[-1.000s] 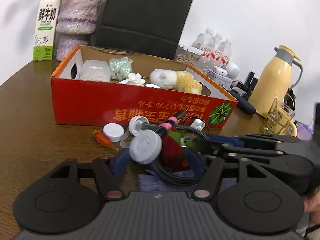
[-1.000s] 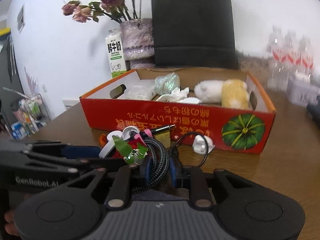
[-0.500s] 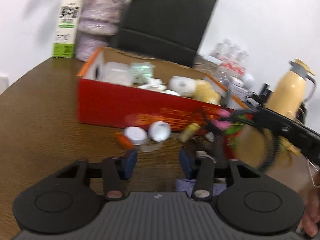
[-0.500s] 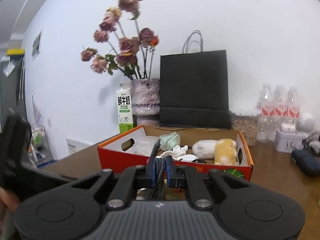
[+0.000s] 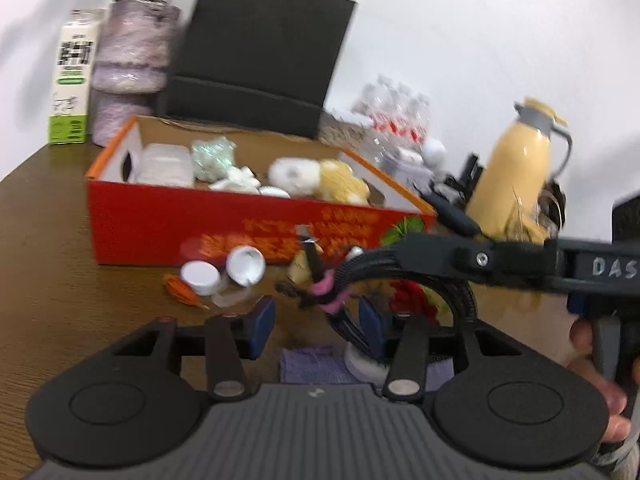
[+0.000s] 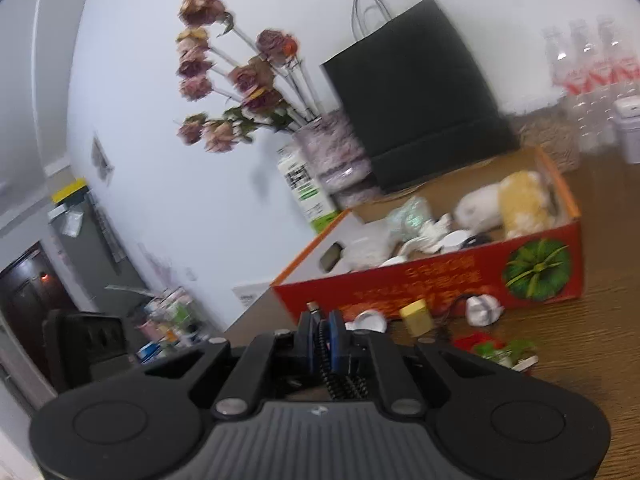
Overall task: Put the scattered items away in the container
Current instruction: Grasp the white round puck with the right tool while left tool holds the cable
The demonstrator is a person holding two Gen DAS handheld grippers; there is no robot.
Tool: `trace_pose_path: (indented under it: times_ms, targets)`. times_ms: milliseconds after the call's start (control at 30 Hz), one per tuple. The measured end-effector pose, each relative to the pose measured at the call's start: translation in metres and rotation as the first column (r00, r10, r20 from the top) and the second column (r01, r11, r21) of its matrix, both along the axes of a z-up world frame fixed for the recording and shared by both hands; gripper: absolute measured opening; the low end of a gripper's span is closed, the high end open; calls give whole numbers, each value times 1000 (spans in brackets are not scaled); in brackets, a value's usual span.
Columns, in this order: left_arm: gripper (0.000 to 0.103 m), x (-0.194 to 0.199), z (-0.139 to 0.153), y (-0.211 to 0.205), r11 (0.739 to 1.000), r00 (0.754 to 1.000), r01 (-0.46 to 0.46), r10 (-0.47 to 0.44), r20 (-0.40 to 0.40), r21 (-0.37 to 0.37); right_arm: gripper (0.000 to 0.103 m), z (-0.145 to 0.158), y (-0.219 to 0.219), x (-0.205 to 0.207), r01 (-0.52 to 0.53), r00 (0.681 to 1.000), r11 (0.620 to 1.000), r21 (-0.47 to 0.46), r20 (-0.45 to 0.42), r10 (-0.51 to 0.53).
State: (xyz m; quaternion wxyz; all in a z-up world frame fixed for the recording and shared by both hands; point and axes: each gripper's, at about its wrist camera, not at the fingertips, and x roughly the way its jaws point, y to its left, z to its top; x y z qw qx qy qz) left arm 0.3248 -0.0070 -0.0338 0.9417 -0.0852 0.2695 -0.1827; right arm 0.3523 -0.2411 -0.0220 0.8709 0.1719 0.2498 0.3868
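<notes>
At the brown wooden table (image 5: 48, 248), my right gripper (image 6: 325, 330) pinches a coiled black braided cable (image 5: 460, 292) lifted just in front of the red cardboard box (image 5: 240, 224), while my left gripper (image 5: 316, 316), its jaws having just been widening again, stands parted around nothing. I judge the cable light, limp and springy, best taken across the bundled loops near its pink tie (image 5: 326, 286). The left wrist view shows the hanging coil; the right shows only strands between its blue pads (image 6: 335, 334).
</notes>
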Motion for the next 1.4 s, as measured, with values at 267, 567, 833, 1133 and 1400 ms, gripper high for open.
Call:
trace_pose_path:
  times_ms: [267,567,833,1133,1400]
  targets:
    - [49,-3,-7,-19,985,999,10,-17,38,175,23,-5,25,-6,-123,992,986,-112,-49,118]
    - [0,-12,3,-10,991,994,-21,6,110,135,38,-1,2,0,-92,992,995,-39,-86,89]
    - [13,0,6,6,999,999,50,-50,-5,3,46,-2,-18,4,44,998,978,-203,-38,-52]
    - [42,27,-8,-30,997,986,53,-43,-160,56,45,-10,-20,11,119,989,945,-305,-43,-138]
    - [16,14,-3,-11,998,996,-19,24,-89,55,45,-11,-30,15,154,982,945,-289,-60,-178]
